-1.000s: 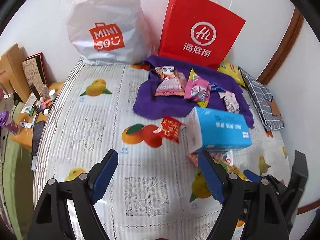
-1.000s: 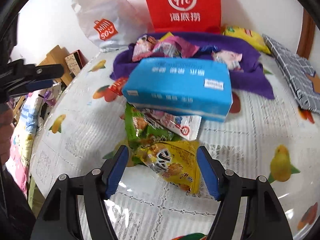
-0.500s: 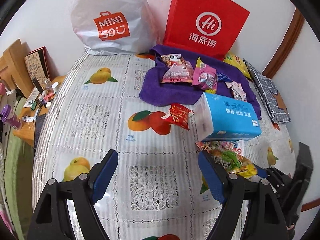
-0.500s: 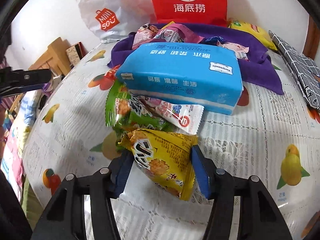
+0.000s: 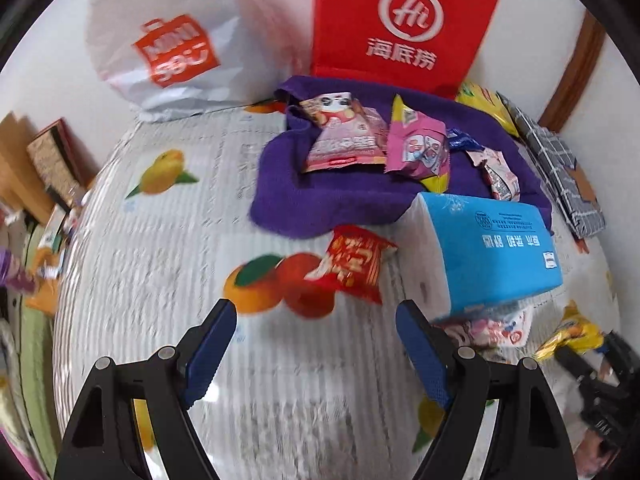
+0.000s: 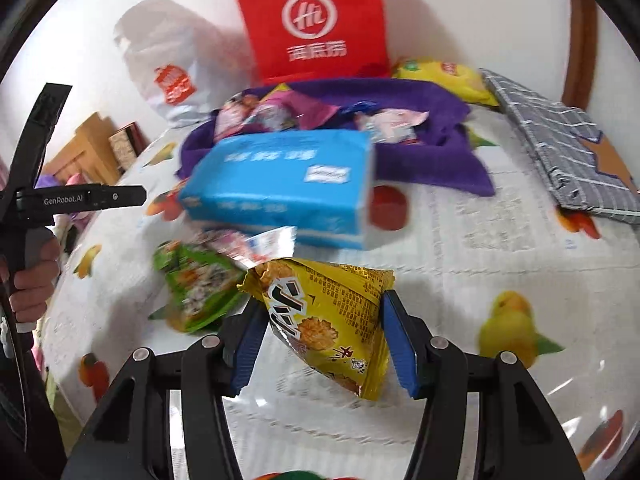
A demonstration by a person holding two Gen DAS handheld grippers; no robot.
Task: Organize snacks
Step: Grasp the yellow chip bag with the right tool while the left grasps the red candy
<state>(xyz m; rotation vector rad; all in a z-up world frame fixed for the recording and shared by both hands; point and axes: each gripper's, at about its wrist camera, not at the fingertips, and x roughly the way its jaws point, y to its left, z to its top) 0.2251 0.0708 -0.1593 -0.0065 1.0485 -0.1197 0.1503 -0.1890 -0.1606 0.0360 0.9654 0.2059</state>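
My right gripper (image 6: 320, 336) is shut on a yellow snack packet (image 6: 324, 316) and holds it lifted off the table. A green snack packet (image 6: 196, 288) and a white-red packet (image 6: 248, 244) lie just beyond it, by a blue tissue box (image 6: 280, 184). My left gripper (image 5: 316, 344) is open and empty, just short of a red snack packet (image 5: 352, 264) on the tablecloth. Several pink snack packets (image 5: 344, 136) lie on a purple towel (image 5: 320, 196). The yellow packet also shows in the left wrist view (image 5: 568, 336).
A red paper bag (image 5: 400, 24) and a white Miniso bag (image 5: 168, 48) stand against the wall. A grey checked cloth (image 6: 560, 144) and a yellow bag (image 6: 440, 76) lie at the back right. The table's left edge drops to cluttered furniture (image 5: 44, 184).
My right gripper closed on the yellow packet and lifted it. My left gripper moved forward toward the red packet and stayed open.
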